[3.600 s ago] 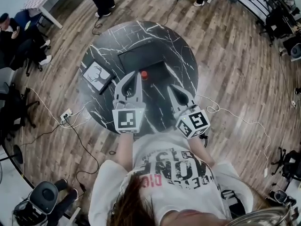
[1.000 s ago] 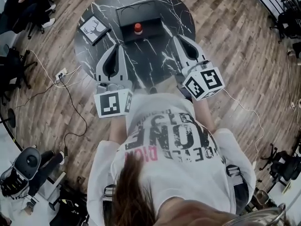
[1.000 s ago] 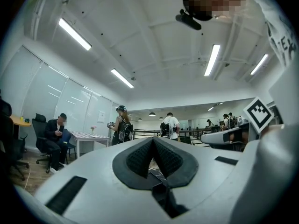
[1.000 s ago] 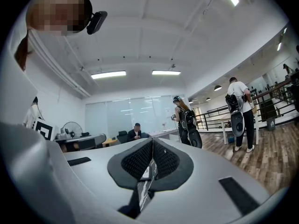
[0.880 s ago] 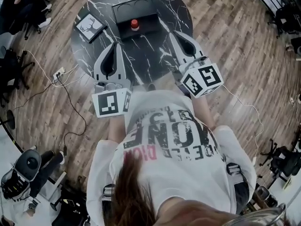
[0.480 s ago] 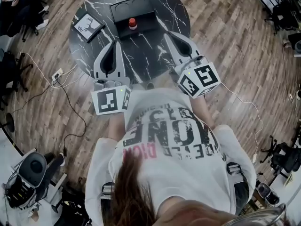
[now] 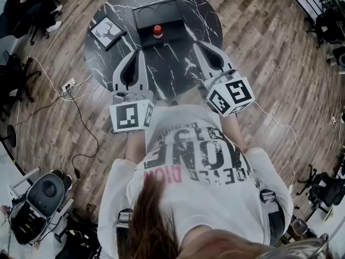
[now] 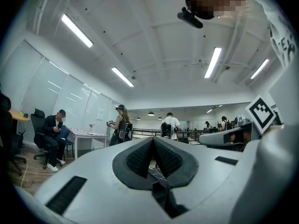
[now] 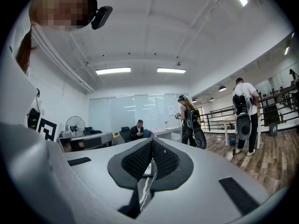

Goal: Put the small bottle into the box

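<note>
Black marble table [image 7: 173, 63], small bottle [image 7: 157, 31] by the box [image 7: 156, 12]; left tool [image 7: 138, 52] and right tool [image 7: 195, 46] clenched, empty.

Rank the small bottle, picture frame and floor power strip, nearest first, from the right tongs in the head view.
1. small bottle: ahead, slightly left.
2. picture frame: farther left.
3. power strip: farthest left, on the floor.
</note>
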`<state>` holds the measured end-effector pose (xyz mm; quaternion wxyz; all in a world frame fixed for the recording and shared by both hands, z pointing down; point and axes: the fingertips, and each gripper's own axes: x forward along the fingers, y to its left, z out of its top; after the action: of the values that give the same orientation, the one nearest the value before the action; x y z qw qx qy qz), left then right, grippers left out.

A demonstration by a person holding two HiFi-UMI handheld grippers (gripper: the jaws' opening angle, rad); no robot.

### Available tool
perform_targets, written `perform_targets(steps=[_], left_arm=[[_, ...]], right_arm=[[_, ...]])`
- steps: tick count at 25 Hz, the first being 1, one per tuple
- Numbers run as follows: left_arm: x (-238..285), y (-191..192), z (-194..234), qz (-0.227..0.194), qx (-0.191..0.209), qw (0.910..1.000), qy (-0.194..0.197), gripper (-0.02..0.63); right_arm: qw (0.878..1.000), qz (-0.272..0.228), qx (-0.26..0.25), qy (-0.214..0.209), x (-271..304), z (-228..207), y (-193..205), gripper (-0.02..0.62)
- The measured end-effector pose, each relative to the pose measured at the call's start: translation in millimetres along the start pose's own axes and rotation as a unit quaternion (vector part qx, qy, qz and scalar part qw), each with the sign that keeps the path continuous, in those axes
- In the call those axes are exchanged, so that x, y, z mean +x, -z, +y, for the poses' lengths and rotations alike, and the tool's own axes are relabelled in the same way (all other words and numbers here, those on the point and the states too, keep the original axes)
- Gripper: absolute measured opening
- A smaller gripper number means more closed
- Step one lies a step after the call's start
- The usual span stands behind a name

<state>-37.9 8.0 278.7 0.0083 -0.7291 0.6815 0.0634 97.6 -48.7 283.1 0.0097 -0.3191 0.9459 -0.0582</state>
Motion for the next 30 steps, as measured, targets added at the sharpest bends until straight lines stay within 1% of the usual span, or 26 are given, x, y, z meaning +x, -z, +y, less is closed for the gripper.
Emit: perform_targets(steps=[22,26,30], left_arm=[[12,1,-11,0.007,0.004,0.9999,0.01,0.005],[13,3,-12,0.009,0.005,0.9999,0.011,0.005],[15,5,-14,0.011,0.005,0.9998,0.014,0.005]], right_arm=[[1.0,-0.001,0.004,0.005,-2,-16,-2,0.002],[1.0,0.004,-0.008,0.002,-2,-16,-2,0.0],[1.0,0.006,-0.006,0.004,-3,-19,-1,0.0]])
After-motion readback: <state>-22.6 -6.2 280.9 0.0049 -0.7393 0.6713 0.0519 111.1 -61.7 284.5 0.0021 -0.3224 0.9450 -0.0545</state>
